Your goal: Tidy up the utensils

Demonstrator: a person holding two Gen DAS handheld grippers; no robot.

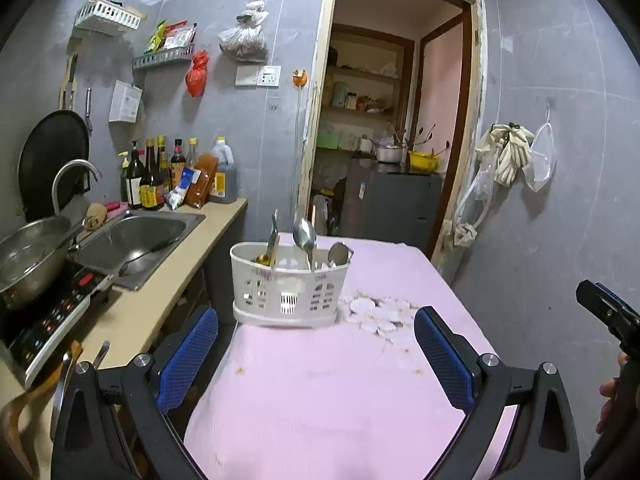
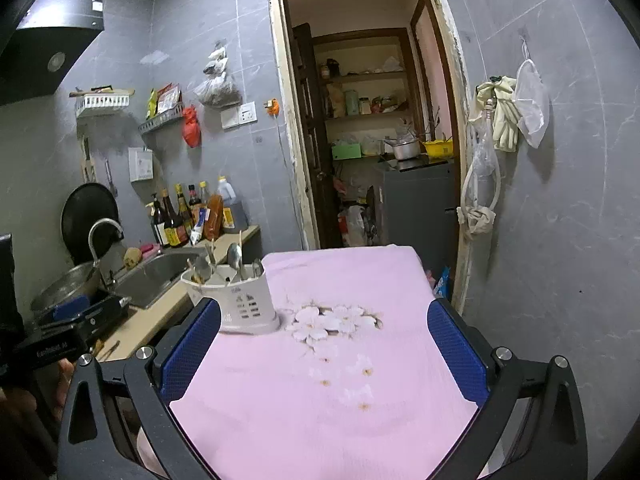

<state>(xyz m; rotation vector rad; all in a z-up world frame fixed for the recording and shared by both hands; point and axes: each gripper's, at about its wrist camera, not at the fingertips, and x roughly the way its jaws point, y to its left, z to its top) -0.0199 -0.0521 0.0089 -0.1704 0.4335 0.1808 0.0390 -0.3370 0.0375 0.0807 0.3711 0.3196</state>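
Grey tiled kitchen walls (image 1: 540, 60) surround an open wood-framed doorway (image 2: 360, 120) into a shelved pantry. A beige countertop (image 1: 132, 312) holds a steel sink (image 1: 136, 240); a pink flowered cloth-covered table (image 2: 320, 400) fills the foreground.

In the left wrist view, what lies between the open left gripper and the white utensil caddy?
Only bare pink cloth. The left gripper stands open and empty, short of the utensil caddy; the left wrist view shows that stretch.
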